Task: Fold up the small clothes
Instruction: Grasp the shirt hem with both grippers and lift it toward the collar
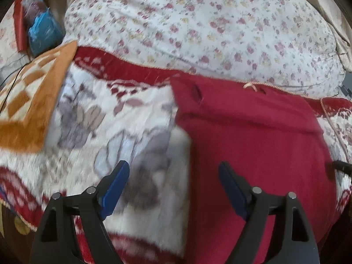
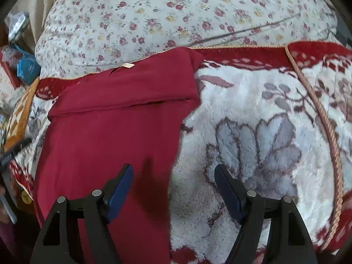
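A dark red garment (image 1: 253, 145) lies flat on a plush floral blanket (image 1: 105, 118), its sleeves folded in and a small neck label at its far edge. It also shows in the right wrist view (image 2: 110, 136). My left gripper (image 1: 173, 176) is open and empty, hovering over the garment's left edge. My right gripper (image 2: 173, 178) is open and empty, hovering over the garment's right edge, above the blanket (image 2: 264, 145). Neither touches the cloth.
A floral-print duvet (image 1: 198, 22) is heaped behind the blanket. An orange-and-cream checked cloth (image 1: 28, 101) lies at the left. Blue and clear plastic bags (image 1: 41, 28) and a red item sit at the far left. A thin cable (image 2: 242, 33) crosses the duvet.
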{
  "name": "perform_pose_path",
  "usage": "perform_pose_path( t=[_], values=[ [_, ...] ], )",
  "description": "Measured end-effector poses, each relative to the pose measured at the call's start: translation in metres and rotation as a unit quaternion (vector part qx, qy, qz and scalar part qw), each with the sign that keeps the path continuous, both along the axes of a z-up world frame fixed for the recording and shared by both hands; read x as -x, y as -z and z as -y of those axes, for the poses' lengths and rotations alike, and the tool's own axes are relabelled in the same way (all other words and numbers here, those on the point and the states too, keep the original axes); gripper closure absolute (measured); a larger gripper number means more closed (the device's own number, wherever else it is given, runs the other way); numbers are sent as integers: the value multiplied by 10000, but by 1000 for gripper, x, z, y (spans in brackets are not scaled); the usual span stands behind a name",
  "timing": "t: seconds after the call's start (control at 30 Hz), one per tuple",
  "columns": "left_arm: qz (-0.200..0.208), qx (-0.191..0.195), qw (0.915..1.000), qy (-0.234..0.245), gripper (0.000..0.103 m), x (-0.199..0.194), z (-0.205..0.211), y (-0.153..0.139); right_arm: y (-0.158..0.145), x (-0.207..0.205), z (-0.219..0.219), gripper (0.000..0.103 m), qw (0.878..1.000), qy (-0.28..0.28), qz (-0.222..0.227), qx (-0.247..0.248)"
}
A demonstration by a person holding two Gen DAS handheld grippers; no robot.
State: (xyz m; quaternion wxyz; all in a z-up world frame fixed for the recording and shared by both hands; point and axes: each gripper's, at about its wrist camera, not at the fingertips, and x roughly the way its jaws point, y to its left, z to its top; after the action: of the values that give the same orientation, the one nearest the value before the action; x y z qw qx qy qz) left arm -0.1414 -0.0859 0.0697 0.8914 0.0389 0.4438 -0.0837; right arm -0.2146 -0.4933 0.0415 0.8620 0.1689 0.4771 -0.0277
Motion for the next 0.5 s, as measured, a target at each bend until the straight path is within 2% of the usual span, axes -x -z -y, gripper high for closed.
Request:
perform_pose_path(
  t=[0.1, 0.23, 0.3, 0.5],
  values=[
    [-144, 211, 9996, -146, 21, 19, -10, 8, 0, -4, -1, 23, 9999, 32, 163, -28],
    [-340, 482, 9978, -296, 21, 38, -18, 19, 3, -12, -3, 23, 9998, 147, 90, 57],
    [-403, 446, 9975, -357, 21, 46, -19, 24, 2, -11, -8, 23, 9999, 0, 72, -98],
    [-485, 374, 9975, -366, 21, 48, -15, 32, -1, 1, -23, 23, 9993, -370, -11, -26]
  ],
)
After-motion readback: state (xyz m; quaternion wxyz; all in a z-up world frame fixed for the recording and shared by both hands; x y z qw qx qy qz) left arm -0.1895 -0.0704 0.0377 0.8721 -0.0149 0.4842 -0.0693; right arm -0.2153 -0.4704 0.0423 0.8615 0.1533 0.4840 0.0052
